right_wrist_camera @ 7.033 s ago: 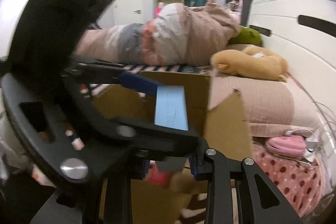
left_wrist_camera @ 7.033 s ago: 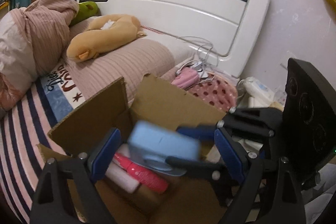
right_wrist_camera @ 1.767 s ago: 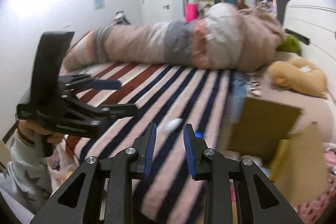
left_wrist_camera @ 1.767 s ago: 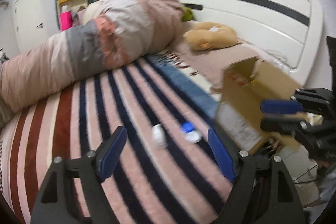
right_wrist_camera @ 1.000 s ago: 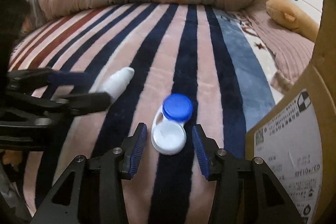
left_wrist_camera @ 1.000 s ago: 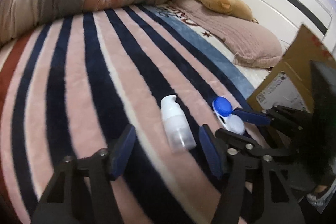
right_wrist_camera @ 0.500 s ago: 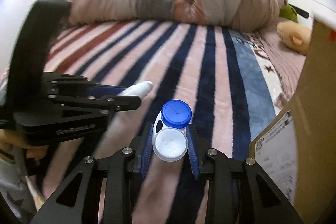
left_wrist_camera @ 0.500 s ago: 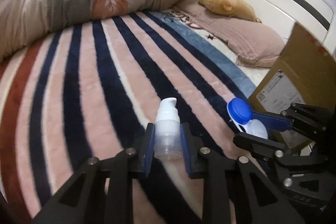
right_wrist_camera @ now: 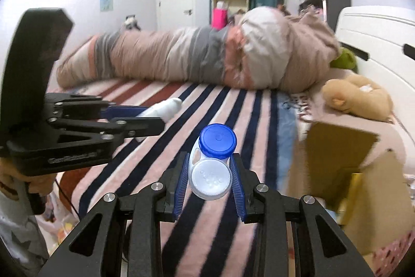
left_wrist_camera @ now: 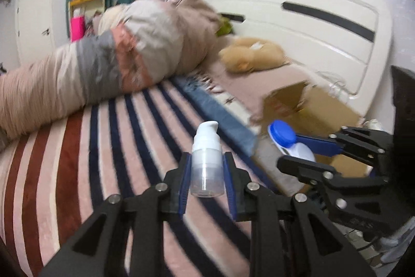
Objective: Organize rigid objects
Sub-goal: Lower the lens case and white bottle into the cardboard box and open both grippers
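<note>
Both grippers now lifted off striped blanket: left gripper clamps pump bottle, right gripper clamps contact lens case; cardboard box at 3 o'clock.

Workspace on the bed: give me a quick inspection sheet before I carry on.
Surface: striped blanket on the bed, bare below both tools.
Job's things: pump bottle in the left tool; contact lens case, one blue cap and one white, in the right tool; open cardboard box to the right.
Clutter: rolled duvet, tan plush toy.
Grippers: both shut on their items, lifted clear of the blanket.
Cables: white cords by the headboard.
Surroundings: bookshelf, teal curtain, wall clock.
</note>
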### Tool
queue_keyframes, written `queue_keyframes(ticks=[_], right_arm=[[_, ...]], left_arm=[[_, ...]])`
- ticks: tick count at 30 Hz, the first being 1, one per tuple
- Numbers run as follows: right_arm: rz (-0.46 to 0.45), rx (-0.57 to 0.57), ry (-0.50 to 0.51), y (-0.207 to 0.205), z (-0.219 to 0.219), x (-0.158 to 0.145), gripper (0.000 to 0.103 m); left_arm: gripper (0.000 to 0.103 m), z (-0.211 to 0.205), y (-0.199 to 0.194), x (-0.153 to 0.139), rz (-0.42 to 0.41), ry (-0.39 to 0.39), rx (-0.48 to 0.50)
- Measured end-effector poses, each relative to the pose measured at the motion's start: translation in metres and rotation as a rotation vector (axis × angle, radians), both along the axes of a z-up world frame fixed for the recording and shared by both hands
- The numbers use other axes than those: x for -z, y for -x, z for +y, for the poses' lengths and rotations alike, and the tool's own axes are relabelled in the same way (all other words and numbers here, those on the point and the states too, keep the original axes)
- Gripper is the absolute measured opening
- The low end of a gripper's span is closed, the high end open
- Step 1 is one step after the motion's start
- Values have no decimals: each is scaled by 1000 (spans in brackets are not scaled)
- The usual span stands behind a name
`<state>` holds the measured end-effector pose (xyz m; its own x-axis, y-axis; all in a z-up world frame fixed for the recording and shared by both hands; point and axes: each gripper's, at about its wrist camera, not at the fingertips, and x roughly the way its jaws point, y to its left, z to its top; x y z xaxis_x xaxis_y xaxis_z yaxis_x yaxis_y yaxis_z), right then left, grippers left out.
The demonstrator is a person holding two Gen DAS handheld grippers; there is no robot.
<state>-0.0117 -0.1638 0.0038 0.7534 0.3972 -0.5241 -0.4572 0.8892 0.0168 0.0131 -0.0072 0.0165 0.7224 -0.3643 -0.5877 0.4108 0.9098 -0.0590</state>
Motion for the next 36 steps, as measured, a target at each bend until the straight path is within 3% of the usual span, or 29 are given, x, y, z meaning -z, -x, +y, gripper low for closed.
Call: queue_keyframes(ticks=[7,12,16,25,31,36], right_arm=[[-8,101,-42,9,-75,-18,27],[72,140,-65,-10,-121,-2,27],[138,79,-75,-25,-130,20,27],[179,50,-125,-34,-148,37,32],[146,73,-114,-30,-159,32,33],[151,87,-111,-34,-163,33,33]], left_arm=[[21,-74,12,-25,-23,-1,123],[21,-122,-5,-20,13,-26,166],[21,-147,-19,-11,55,-50,172],[21,-169,-35,4,94,-100,183],[22,-179,-43,10,97,-116,191],[30,-178,-44,9,98,-110,194]])
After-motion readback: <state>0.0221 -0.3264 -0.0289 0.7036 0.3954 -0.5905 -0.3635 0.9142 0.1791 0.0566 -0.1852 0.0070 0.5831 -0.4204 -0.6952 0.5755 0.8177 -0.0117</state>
